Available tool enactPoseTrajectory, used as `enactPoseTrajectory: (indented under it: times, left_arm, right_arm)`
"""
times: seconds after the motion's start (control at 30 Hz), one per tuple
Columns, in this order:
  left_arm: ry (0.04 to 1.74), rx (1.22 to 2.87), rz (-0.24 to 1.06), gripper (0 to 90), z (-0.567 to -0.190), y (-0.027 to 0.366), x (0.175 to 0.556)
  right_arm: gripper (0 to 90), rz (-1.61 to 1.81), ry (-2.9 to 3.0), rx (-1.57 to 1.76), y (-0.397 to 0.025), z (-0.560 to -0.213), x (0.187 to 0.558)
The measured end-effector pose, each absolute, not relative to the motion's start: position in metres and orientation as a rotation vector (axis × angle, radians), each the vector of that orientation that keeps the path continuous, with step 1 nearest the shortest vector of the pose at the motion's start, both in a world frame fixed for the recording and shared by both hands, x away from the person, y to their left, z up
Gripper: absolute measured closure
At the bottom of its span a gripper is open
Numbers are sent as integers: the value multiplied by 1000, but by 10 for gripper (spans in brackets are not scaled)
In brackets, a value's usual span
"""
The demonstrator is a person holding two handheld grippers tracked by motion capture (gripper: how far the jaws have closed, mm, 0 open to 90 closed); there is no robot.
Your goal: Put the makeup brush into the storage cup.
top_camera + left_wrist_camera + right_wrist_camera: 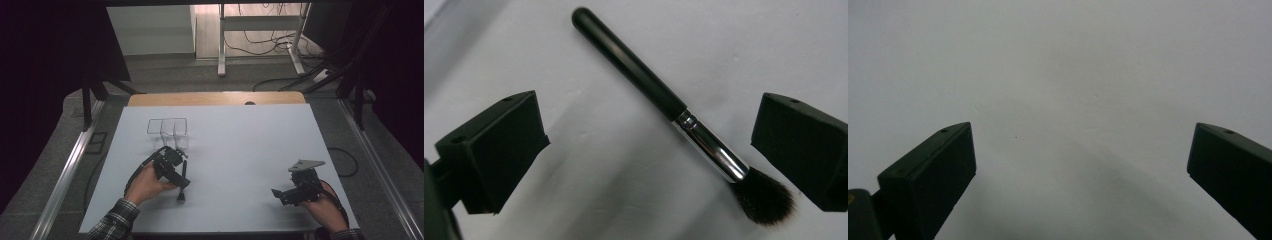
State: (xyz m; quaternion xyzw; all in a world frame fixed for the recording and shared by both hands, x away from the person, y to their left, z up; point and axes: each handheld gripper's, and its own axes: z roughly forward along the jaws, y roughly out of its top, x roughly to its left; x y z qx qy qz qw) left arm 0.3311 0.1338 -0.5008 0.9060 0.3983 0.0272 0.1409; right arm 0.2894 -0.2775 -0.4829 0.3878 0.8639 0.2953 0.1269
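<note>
Makeup brush (659, 95) lying flat between wide-open left gripper (646, 150) jaws; probably light, stiff, slick handle; best pinched mid-handle, bristles at 5 o'clock; right gripper (1080, 175) open too, holding nothing.

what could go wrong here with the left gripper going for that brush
1. The makeup brush lies slantwise between the open jaws of the left gripper; closing now may pinch the bristles or the slick metal ferrule, so it could twist or slip.
2. The clear organizer stands close behind; a hasty lift might knock it.
</note>
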Motion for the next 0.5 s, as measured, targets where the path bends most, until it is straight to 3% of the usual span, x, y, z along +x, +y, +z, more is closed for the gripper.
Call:
enactPoseTrajectory:
  times: [0.3, 0.43, 0.5]
  left_arm:
    - [1159, 2625, 40, 69, -513, 130, 330]
    - [1142, 2645, 58, 183, -514, 127, 326]
    - [1163, 2640, 57, 318, -509, 128, 324]
  right_arm:
    - [0, 855, 2522, 1142, -277, -484, 289]
    - [0, 853, 2525, 1143, -277, -484, 289]
    - [0, 852, 2525, 1147, -277, -484, 289]
